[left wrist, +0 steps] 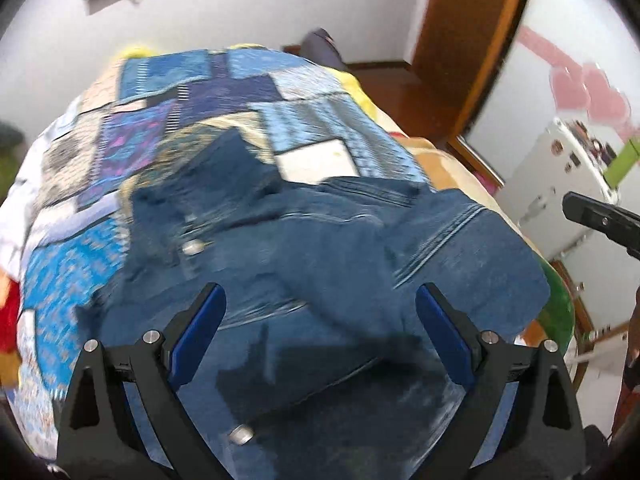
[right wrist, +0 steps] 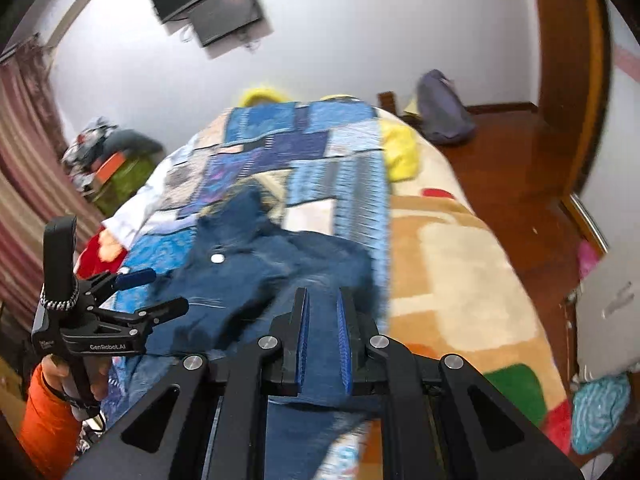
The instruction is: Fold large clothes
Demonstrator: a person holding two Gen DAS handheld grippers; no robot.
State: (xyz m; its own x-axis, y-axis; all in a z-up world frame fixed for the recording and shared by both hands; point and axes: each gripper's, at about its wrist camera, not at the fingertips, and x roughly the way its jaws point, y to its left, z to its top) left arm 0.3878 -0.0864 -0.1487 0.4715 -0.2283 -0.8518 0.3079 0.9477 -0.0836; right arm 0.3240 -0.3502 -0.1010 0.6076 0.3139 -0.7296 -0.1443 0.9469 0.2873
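A dark blue denim garment (left wrist: 304, 240) with metal snap buttons lies rumpled on a patchwork bed cover (left wrist: 224, 92). In the left wrist view my left gripper (left wrist: 320, 296) hovers over its near part, jaws wide open, nothing between the blue pads. The right wrist view shows the same gripper (right wrist: 168, 290) at the garment's left edge, held by a hand with an orange sleeve. My right gripper (right wrist: 323, 294) is over the denim garment's (right wrist: 256, 280) near right part, its pads drawn close together with only a narrow slit. I see no cloth pinched in it. Its black finger (left wrist: 592, 216) enters at the far right.
The bed has a beige patterned blanket (right wrist: 460, 264) on its right side and yellow pillows (right wrist: 400, 148) at the far end. A wooden floor (right wrist: 516, 168), a door frame and a grey bag (right wrist: 444, 112) lie to the right. A curtain (right wrist: 24, 184) and clutter stand on the left.
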